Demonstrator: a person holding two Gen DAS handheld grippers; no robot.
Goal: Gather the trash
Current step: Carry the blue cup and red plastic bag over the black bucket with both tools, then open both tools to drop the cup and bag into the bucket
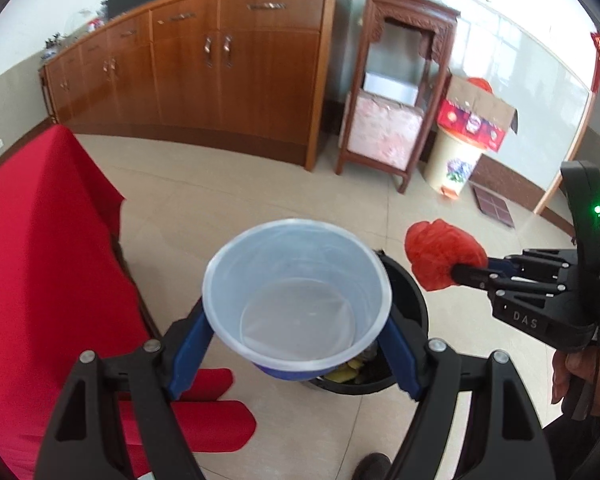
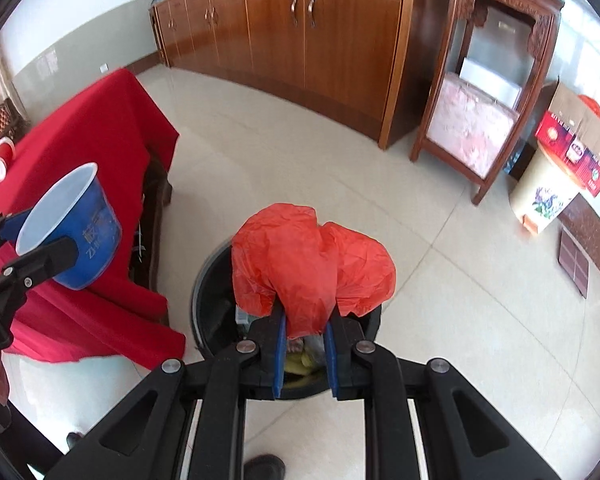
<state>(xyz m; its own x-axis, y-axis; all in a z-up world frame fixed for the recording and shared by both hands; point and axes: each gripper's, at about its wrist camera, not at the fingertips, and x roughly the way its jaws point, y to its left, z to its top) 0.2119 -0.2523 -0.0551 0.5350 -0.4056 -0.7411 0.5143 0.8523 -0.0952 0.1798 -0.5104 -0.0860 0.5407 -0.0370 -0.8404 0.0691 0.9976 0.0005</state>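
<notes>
Pale floor tiles (image 1: 228, 184) spread across the room, with a long wooden sideboard (image 1: 204, 68) along the far wall. At the left stands a table (image 1: 40, 240) draped in a red cloth, its hem hanging down to the floor.

Next to the table, the left hand-held gripper (image 1: 296, 344) grips a blue paper bowl (image 1: 296, 292) with a white inside. The blue pads press on the bowl's two sides, so the jaws stand wide but closed on it. The bowl looks empty and hangs over the near left part of a black trash bin (image 1: 404, 292) that stands on the floor just beside the table. In the right wrist view the same bowl (image 2: 76, 232) shows tilted, with white lettering on its blue wall.

Down in the bin (image 2: 216, 300), yellow scraps and other rubbish lie on the bottom.

Further right, the right hand-held gripper (image 2: 306, 344) is squeezed almost fully together on a crumpled red plastic bag (image 2: 312, 268). The bag bulges out past the fingertips and hangs above the bin's opening. From the left wrist view, bag (image 1: 444, 256) and gripper (image 1: 466, 274) sit just right of the bin's rim, and a hand (image 1: 580, 376) holds the grip.

Behind them, to the right, stand a carved wooden stand (image 1: 396, 92) and a cream pedal bin (image 1: 452, 160) with a cardboard box (image 1: 480, 116) on top.
</notes>
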